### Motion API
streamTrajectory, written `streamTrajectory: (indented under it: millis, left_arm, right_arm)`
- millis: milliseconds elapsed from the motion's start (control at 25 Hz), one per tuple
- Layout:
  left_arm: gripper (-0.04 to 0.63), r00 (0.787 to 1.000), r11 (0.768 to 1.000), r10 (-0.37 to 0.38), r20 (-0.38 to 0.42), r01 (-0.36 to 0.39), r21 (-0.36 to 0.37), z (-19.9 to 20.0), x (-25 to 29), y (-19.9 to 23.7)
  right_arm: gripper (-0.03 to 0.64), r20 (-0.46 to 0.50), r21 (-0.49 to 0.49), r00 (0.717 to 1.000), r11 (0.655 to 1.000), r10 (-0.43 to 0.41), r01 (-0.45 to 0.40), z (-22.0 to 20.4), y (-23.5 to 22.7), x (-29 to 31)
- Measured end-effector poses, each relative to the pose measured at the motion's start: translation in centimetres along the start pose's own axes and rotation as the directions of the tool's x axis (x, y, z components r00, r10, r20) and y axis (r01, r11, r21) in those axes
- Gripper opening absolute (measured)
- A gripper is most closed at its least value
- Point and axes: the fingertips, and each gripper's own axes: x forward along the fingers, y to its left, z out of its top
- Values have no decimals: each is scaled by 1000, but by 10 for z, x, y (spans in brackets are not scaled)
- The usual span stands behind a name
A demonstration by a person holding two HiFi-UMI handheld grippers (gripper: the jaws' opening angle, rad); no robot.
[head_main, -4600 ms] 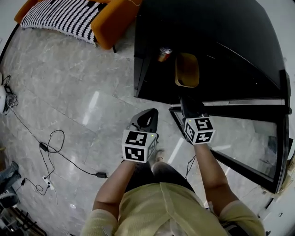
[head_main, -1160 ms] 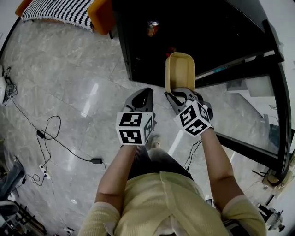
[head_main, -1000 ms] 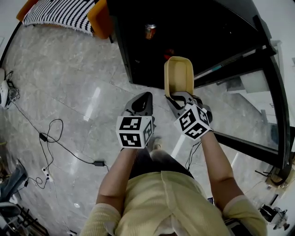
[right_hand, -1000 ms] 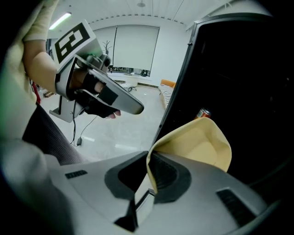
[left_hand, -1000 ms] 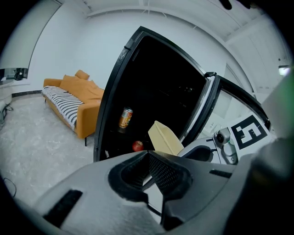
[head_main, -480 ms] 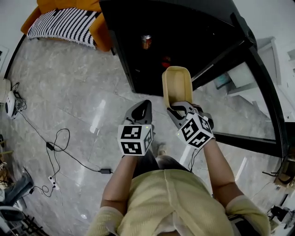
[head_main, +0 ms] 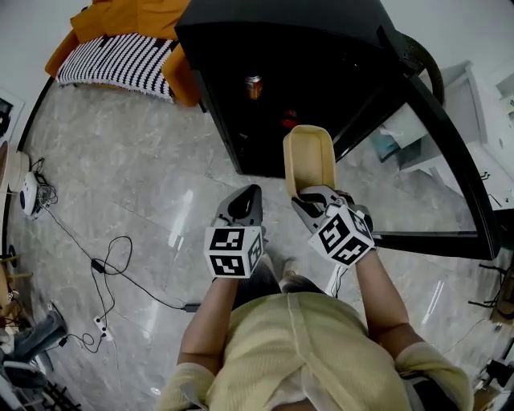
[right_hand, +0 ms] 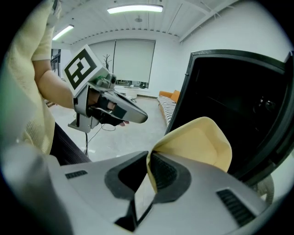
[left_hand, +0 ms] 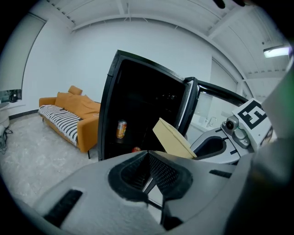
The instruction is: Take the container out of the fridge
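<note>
Head view puts an orange sofa (head_main: 120, 20) with a striped throw at 10 o'clock of the frame and loose cables (head_main: 104, 265) on the marble floor (head_main: 144, 177) at 8 o'clock. Near the centre, the left gripper (head_main: 249, 193) hangs over the floor. In the left gripper view its jaws meet at the tips with nothing between them.

Just at 3 o'clock of it sits the right gripper (head_main: 309, 197), and the pale yellow container (head_main: 309, 156) sticks out at 12 o'clock from those jaws. In the right gripper view the right gripper (right_hand: 149, 158) is clamped on the container's (right_hand: 197, 142) near wall, one pad inside and one outside, with the tub's hollow side turned toward the camera. The container is lifted clear of the floor, in front of the black fridge (head_main: 321, 48), whose dark opening lies at 12 o'clock of it. Inside, a can (head_main: 254, 86) stands at 11 o'clock of the container and a small red thing (head_main: 289, 122) lies between the two. The glass fridge door (head_main: 434, 144) swings open at 3 o'clock.
</note>
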Motion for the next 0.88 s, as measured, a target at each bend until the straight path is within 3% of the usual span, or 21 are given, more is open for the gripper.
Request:
streamTrajectory:
  millis: [880]
  left_arm:
    - [23,1000,999,6,6,-7,33,-8,-36,-9]
  right_arm:
    - [37,50,49,999,999,-2,0,14,22,-25]
